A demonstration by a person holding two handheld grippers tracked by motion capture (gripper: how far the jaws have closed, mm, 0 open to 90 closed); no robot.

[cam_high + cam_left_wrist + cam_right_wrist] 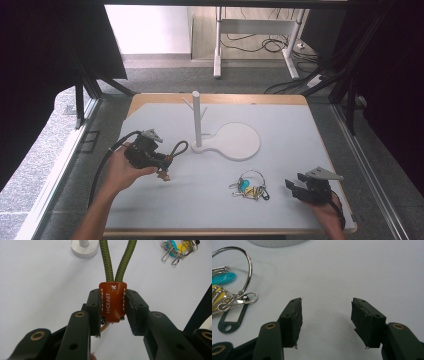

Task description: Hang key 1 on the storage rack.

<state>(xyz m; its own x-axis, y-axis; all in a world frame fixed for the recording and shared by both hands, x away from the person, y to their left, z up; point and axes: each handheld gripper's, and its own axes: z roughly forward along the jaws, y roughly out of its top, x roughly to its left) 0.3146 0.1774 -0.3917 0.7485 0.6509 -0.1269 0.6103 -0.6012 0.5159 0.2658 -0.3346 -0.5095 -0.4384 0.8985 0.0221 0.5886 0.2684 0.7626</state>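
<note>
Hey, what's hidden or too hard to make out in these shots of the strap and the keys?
- Rope strap: left gripper view, its loop end is cut off by the top edge.
- Leather tab: lower end hidden between the left tongs.
- Key bunch: high view, single keys too small to tell.
- Ring: right gripper view, cut off by the left edge.

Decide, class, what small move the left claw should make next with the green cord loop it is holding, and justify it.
Probably carry the loop toward the white peg stand and raise it to a peg. The left claw is shut on the brown leather tab of the green cord loop, which points toward the stand. The right claw rests open beside the key bunch, so it need not move.
</note>
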